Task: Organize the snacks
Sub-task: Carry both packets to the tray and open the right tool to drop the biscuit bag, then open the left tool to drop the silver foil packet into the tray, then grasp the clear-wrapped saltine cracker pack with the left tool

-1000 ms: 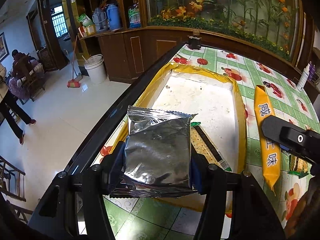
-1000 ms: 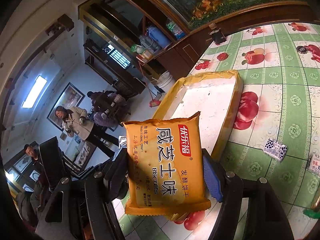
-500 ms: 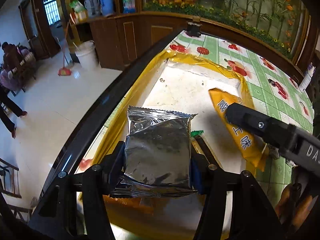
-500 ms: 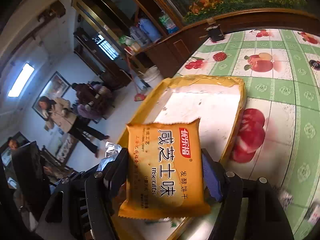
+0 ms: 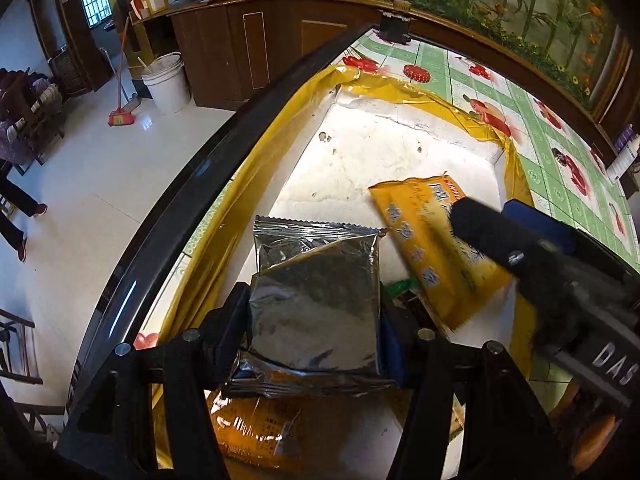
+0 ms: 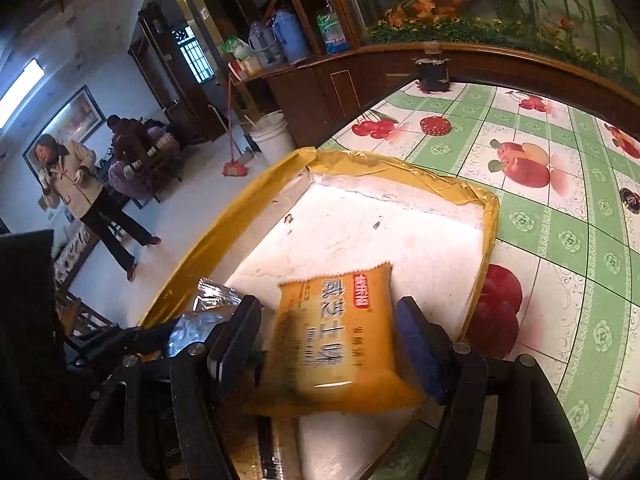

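Left gripper (image 5: 316, 312): pinching the silver foil packet (image 5: 316, 300) by both side edges, pads pressed on it, packet held above the near end of the yellow-rimmed tray (image 5: 400, 92). Right gripper (image 6: 328, 328): clamped on the orange biscuit packet (image 6: 336, 324), one pad on each long edge, packet tilted over the near half of the same tray.

Best to lower each packet until its bottom edge is close to the white tray floor (image 6: 360, 232) and to spread the jaws only then; a release from high up would probably make a light packet slide or flip. Good also to keep the two packets apart: in the left wrist view the orange one lies just beside the silver one, on its right, and their corners look close to touching. Room seems free toward the far end of the tray.

Already in the near end of the tray: another orange packet (image 5: 256, 436) under the silver one, and something green (image 5: 402, 286) between the two held packets. Better not to drop on these, so the row stays flat.

Beside the tray: only the green fruit-print tablecloth (image 6: 560, 200).
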{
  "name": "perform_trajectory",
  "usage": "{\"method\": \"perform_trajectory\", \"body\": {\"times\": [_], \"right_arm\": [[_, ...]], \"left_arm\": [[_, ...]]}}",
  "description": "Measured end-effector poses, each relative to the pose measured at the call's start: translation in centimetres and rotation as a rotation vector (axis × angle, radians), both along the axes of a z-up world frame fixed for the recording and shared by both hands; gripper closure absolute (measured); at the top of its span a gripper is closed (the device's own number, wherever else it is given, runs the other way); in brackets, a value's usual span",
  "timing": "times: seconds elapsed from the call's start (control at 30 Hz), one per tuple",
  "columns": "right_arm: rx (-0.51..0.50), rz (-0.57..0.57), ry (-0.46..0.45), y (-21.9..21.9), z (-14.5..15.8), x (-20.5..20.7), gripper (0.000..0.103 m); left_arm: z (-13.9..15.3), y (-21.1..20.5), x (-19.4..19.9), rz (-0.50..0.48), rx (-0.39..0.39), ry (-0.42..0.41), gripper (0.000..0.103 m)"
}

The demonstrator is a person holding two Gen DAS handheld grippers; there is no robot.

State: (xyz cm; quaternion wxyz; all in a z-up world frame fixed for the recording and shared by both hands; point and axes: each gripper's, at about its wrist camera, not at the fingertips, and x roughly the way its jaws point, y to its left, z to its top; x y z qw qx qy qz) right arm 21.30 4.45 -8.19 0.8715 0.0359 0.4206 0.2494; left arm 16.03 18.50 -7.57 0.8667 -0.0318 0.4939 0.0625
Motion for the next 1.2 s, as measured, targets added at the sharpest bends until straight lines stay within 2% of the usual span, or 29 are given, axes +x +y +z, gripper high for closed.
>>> {"method": "perform_trajectory", "body": {"times": [0.17,0.3,0.37,0.5,0.7,1.2], "right_arm": [[0.117,-0.035,-0.021,-3.3,1.9,-1.8,0.031],[0.290,-0.094,-0.027,-7.8,3.1,-4.7,0.026],[0.349,-0.128,-0.025,-9.9,3.5,-6.0,0.025],[0.331,-0.207,-0.050,-13.4,4.1,-9.0,0.024],[0.279,-0.309,-0.072,-18.0,4.1,-13.0,0.024],[0.242,-0.512,-0.118,-28.5,3.5,-21.0,0.023]], "left_arm": [[1.7,-0.4,-2.6,0.023,0.040,-0.080,0.042],[3.5,-1.6,-4.9,0.030,0.095,-0.172,0.040],[4.4,-2.4,-6.0,0.021,0.114,-0.219,0.035],[5.7,-4.1,-7.4,-0.023,0.110,-0.267,0.034],[6.8,-6.6,-8.8,-0.073,0.118,-0.290,0.034],[8.6,-12.9,-11.7,-0.203,0.121,-0.343,0.034]]}}
